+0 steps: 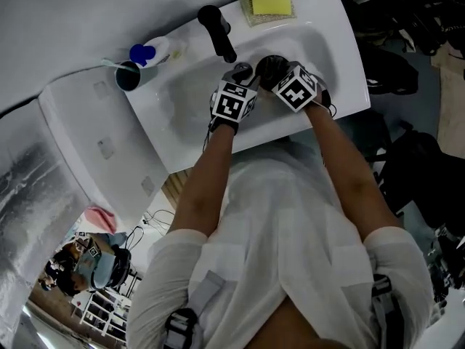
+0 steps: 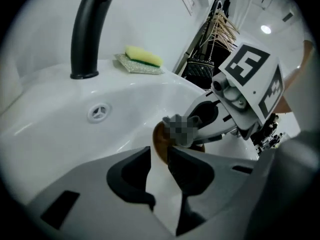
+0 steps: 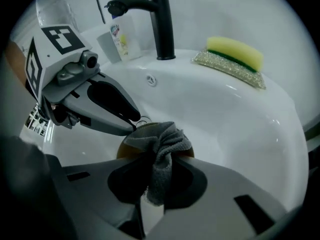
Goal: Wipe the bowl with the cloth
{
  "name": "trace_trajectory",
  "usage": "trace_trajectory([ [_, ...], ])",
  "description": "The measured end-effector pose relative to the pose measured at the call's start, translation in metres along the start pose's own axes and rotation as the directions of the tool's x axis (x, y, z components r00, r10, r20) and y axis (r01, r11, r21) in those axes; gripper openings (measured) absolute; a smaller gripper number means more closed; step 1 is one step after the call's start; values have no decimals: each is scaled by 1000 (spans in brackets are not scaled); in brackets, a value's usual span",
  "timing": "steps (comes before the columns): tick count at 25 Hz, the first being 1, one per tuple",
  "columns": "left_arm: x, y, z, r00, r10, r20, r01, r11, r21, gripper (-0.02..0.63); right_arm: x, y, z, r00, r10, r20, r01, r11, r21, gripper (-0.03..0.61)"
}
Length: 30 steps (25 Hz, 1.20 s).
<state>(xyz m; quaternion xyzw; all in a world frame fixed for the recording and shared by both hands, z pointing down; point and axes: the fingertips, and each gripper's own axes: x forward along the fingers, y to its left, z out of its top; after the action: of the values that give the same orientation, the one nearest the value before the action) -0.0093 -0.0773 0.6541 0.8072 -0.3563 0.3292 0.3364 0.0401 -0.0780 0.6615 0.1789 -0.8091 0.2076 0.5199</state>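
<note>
Right gripper [image 3: 155, 180] clamps the cloth [image 3: 161, 143], which hides most of the bowl [image 3: 123, 151], apparently touching it. Left gripper [image 2: 159, 156] released, empty. Faucet [image 3: 162, 24] and sponge [image 3: 235, 53] stand on the sink [image 3: 240, 115] rim.

Bare sink basin [image 1: 182, 104] toward the cup [image 1: 129, 75]; black faucet [image 1: 216, 31] and sponge [image 1: 270, 3] on the rear rim.

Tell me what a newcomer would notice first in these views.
Both marker-cube tools meet low in the white sink, just in front of the black faucet. The right tool is clamped on a bunched grey cloth that sits over a small brown bowl, while the left tool stands open close to the bowl. The yellow sponge on the sink's back edge is the one bright spot.
</note>
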Motion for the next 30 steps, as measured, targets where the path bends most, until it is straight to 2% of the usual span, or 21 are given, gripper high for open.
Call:
trace_trajectory([
  [5,16,-3,-10,999,-19,-43,19,1000,-13,123,10,-5,-7,997,-47,-59,48,999,15,69],
  [9,21,-5,-7,998,-40,-40,39,999,-29,104,12,-8,-10,995,-63,-82,66,997,43,71],
  [12,22,-9,-1,998,-46,-39,46,999,-7,87,14,-14,-13,993,-84,-89,90,994,65,72],
  [15,18,-20,13,998,-66,-18,67,997,27,44,15,-18,-13,991,-104,-89,111,991,76,72],
  [20,14,-37,28,994,-88,-62,96,988,120,37,13,-22,-7,993,-113,-38,116,989,91,74],
  [24,8,-48,42,991,-119,-57,126,981,146,41,6,-17,6,997,-53,63,50,998,47,72],
  [28,7,-48,44,990,-127,-55,134,981,142,35,4,5,12,985,109,132,-110,994,1,71],
  [30,7,-44,42,992,-113,-61,120,983,140,32,4,8,14,976,147,160,-150,989,12,71],
])
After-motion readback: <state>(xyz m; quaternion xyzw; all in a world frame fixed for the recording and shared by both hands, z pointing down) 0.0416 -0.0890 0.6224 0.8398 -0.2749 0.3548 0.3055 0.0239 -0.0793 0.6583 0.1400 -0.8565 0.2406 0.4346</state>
